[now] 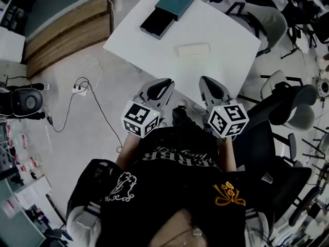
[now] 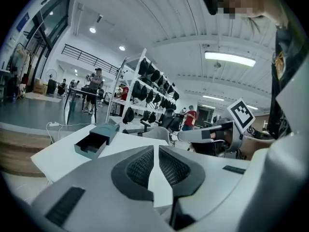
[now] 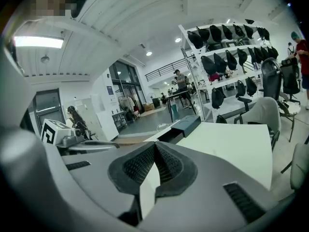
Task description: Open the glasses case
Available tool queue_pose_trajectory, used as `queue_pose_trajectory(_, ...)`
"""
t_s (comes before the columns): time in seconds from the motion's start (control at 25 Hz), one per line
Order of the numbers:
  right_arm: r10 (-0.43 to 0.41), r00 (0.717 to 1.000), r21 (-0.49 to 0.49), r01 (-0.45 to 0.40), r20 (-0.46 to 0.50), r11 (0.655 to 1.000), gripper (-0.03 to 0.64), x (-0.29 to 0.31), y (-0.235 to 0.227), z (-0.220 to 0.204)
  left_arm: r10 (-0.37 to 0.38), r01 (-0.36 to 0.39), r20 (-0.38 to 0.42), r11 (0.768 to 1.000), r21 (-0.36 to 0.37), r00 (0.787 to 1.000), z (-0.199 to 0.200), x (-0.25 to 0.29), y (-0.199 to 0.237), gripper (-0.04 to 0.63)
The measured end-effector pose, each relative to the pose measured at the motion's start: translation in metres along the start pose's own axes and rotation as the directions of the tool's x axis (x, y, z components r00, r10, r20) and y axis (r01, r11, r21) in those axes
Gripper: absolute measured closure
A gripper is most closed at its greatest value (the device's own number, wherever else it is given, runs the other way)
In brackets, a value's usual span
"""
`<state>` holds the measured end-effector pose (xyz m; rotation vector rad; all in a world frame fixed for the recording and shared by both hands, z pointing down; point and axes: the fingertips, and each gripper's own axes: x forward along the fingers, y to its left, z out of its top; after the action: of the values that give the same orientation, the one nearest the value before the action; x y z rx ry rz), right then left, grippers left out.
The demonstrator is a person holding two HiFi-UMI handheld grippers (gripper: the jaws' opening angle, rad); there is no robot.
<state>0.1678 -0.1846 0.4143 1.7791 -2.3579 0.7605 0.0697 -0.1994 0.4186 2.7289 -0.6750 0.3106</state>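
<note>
A white table [image 1: 226, 30] on pale floor [image 1: 67, 148], office chairs [image 1: 288, 107] beside, shelving [image 2: 145, 83] behind.

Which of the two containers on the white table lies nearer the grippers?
The pale case, lying alone closer in. The teal box, its dark drawer pulled out, sits farther back at the corner.

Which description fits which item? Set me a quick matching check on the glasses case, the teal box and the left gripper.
Things:
1. glasses case
2. teal box
3. left gripper

Descriptions:
A. shut, nothing between its fingers
B. at the far corner of the table, drawer pulled out
C. white, lying mid-table

Pairs: 1-C, 2-B, 3-A.
</note>
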Motion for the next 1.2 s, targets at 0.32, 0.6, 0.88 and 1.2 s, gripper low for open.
queue_pose_trajectory(0.32,0.034,0.991,-0.240,-0.065,-0.132,0.969,0.601,0.062,-0.062,-0.006,0.081,-0.084,-0.085,0.996,-0.035,0.993,-0.022,0.050,0.038,0.555)
queue_pose_trajectory(0.6,0.002,0.979,-0.411,-0.087,-0.202,0.907,0.601,0.116,-0.111,-0.010,0.135,-0.137,-0.164,0.991,-0.001,0.977,-0.043,0.081,0.068,0.555)
queue_pose_trajectory(0.88,-0.033,0.945,-0.508,-0.146,-0.325,0.849,0.522,0.172,-0.156,-0.040,0.139,-0.144,-0.224,0.990,-0.004,0.964,-0.066,0.125,0.096,0.554)
queue_pose_trajectory(1.2,-0.111,0.898,-0.684,-0.239,-0.427,0.689,0.438,0.207,-0.196,-0.087,0.119,-0.124,-0.340,0.992,0.008,0.933,-0.110,0.173,0.119,0.463)
